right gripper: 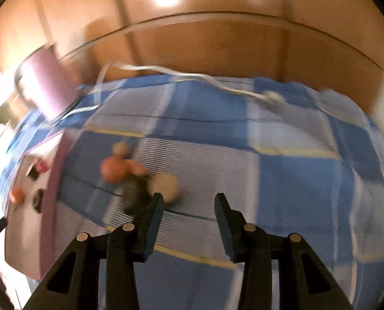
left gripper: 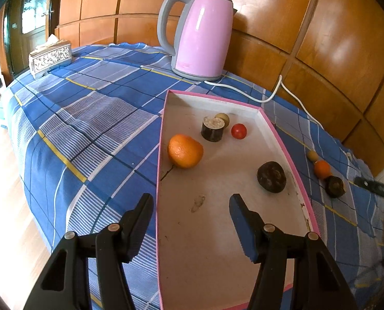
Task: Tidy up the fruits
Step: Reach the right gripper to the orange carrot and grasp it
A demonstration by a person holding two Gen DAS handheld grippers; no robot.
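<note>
So the left gripper (left gripper: 190, 201) sits at the bottom of its frame with the jaws about half open and nothing between them. One finger hangs over the blue checked cloth (left gripper: 88, 118), the other over the inside of the pink-edged tray (left gripper: 266, 121), so it straddles the tray's left rim.

Inside the tray: a big orange (left gripper: 184, 151) near the left wall, a dark cut chunk with a pale top (left gripper: 213, 128) further back, a small tan ball (left gripper: 222, 118) touching it from behind, a little red fruit (left gripper: 238, 131) just to the right, and a dark wrinkly fruit (left gripper: 271, 177) near the right wall.

Off to the right of the tray, still on the cloth, three more pieces sit in a row: a small tan one (left gripper: 312, 155), a small orange one (left gripper: 322, 169) and a dark one (left gripper: 335, 186), each about touching the next. A pink kettle (left gripper: 199, 36) stands at the top of the frame with its white cord (left gripper: 266, 98) trailing right, and a tissue box (left gripper: 50, 58) sits upper left.

The right wrist view is badly smeared. The right gripper (right gripper: 189, 201) shows a fairly narrow gap with only cloth visible in it, nothing pinched. The loose fruit cluster (right gripper: 114, 170) lies just up and left of its left finger; whether the finger touches anything is impossible to tell through the blur. The tray shows at the left edge there.
</note>
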